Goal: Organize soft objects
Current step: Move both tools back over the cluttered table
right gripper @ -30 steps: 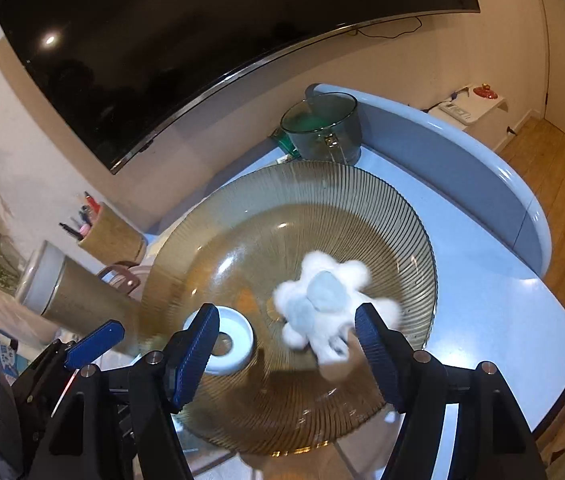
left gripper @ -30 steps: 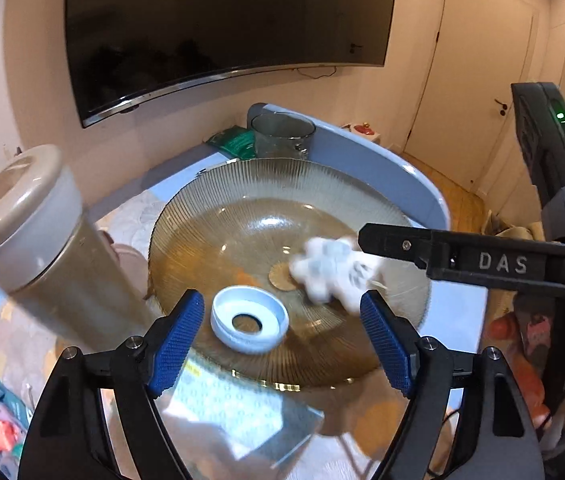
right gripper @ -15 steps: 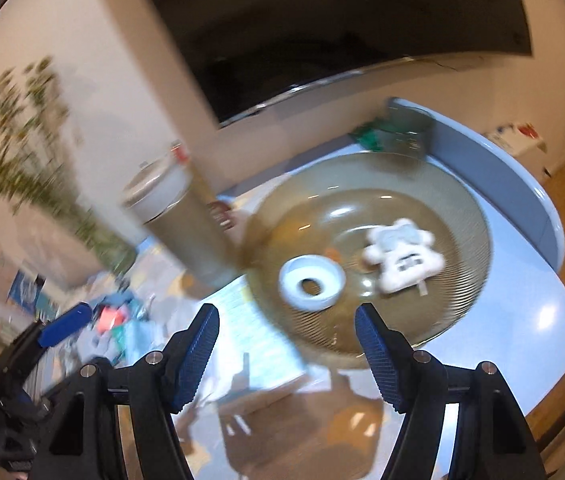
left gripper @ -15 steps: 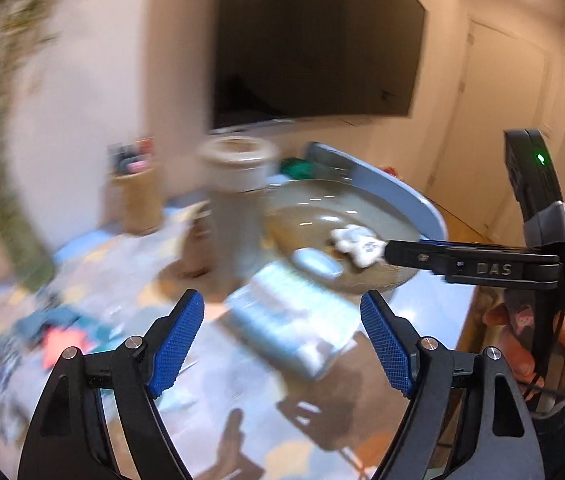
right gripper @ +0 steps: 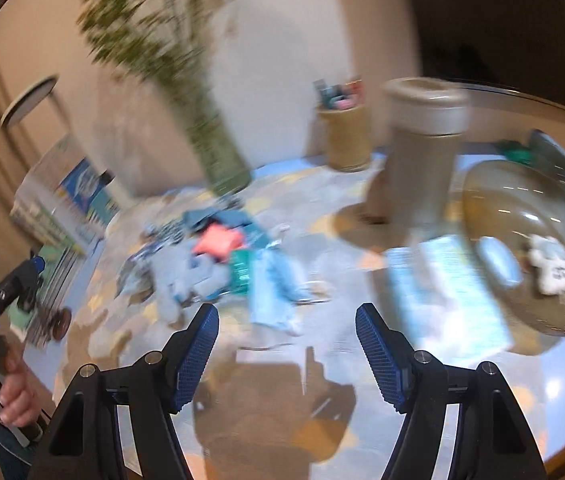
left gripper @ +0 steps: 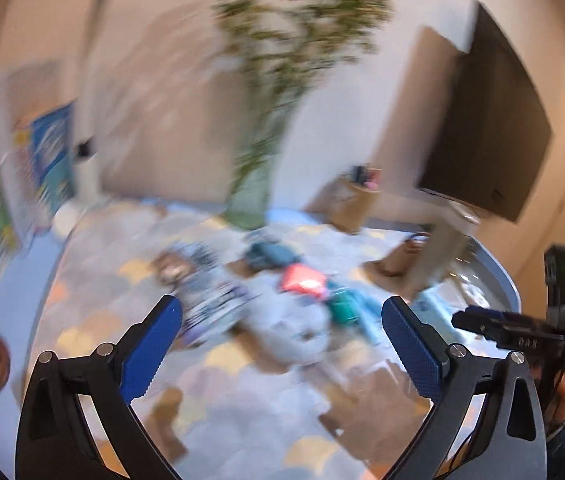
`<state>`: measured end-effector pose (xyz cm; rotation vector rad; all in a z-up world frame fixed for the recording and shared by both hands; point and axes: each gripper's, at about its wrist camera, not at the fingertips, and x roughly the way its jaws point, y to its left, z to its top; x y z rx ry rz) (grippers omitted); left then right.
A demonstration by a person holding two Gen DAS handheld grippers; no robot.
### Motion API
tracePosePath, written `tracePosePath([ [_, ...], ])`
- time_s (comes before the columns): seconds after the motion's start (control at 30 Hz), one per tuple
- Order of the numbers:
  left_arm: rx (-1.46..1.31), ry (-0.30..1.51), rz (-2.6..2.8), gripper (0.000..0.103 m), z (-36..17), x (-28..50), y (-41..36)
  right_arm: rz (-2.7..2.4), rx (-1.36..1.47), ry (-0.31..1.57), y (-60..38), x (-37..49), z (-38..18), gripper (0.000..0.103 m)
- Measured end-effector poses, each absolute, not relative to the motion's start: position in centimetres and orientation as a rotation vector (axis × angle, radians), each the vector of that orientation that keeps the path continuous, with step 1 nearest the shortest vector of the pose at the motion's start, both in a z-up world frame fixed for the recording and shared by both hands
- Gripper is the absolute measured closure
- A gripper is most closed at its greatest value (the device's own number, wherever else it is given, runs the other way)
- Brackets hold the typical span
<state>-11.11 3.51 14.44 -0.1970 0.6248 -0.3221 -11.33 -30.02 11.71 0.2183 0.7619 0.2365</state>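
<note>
A pile of soft items lies mid-table: a pink-red piece (right gripper: 218, 242), teal cloth (right gripper: 241, 270), grey fabric (right gripper: 198, 276) and a light blue cloth (right gripper: 272, 292). The same pile shows blurred in the left wrist view (left gripper: 304, 280). A white plush toy (right gripper: 552, 264) and a white ring (right gripper: 496, 258) lie in the ribbed glass bowl (right gripper: 562, 320) at the right. My right gripper (right gripper: 287, 350) is open and empty, short of the pile. My left gripper (left gripper: 280, 350) is open and empty, above the table before the pile.
A tall beige lidded canister (right gripper: 422, 148), a cork pen holder (right gripper: 346, 136) and a green vase with branches (right gripper: 222, 156) stand at the back. A clear pack (right gripper: 446, 292) lies beside the bowl. Boxes (right gripper: 62, 200) stand at the left edge.
Both grippers swung left, away from the bowl, toward the pile of soft items. The white plush stays in the bowl. Both stay open.
</note>
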Motion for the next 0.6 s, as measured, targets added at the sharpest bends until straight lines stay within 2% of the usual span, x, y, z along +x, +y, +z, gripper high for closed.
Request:
tracePosePath([
  [0.07, -0.238, 0.661, -0.29, 0.003, 12.4, -10.7, 5.3, 0.265, 0.199, 0.766, -27.8, -10.5, 10.4, 0.031],
  [0.37, -0.271, 0.799, -0.162, 0.003, 4.4, -8.7, 8.9, 0.348, 0.161, 0.798, -22.3, -9.1, 3.8, 0.03],
  [0.6, -0.28, 0.887, -0.118, 0.003, 0.4, -7.2, 9.4, 0.366, 0.203, 0.857, -22.2, -8.8, 2.5, 0.03],
])
